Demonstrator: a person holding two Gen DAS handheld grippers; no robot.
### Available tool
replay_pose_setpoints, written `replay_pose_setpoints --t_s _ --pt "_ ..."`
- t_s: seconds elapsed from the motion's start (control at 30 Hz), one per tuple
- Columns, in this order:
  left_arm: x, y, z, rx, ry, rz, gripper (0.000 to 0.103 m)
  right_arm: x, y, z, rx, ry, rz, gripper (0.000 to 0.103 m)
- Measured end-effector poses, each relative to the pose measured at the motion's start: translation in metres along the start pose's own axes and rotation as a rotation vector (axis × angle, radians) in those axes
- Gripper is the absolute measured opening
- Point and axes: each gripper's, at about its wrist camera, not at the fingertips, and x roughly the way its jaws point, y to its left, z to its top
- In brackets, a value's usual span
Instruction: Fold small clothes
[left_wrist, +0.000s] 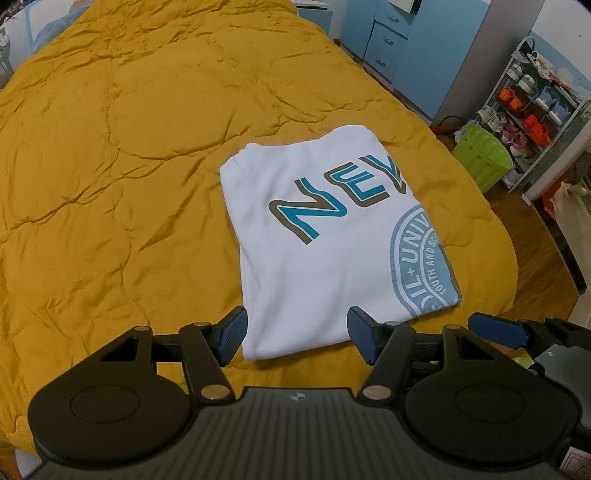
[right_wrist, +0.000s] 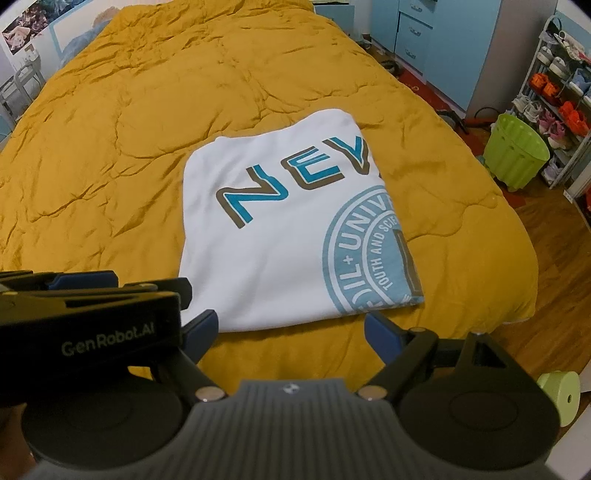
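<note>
Bed covered by mustard-yellow quilt, surface creased and wrinkled throughout. Right of bed: wooden floor. Lime-green ribbed plastic basket stands on floor near bed's right edge. Behind basket, a grey open shoe rack holding pale and orange shoes. Light-blue cabinet with drawers against far wall. Poster on wall, upper left.
</note>
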Motion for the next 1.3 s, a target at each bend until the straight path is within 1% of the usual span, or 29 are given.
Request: replay_pose_setpoints --t_s 0.23,0.7,1.3 --pt "-0.0027 -0.0017 -0.0011 0.018 -0.009 0.016 0.073 -0.0013 0.0009 -0.0016 0.000 -0.009 0.013 0.082" --pt "-0.0053 0.0000 -0.0031 0.007 -0.020 0.020 0.073 -0.0040 0.0024 -0.0032 -0.001 -0.025 0.014 0.082" --pt "-0.0065 0.0019 -0.0052 -0.002 -0.033 0.009 0.072 -0.0056 0.0049 -0.0053 -0.011 -0.037 0.013 0.082"
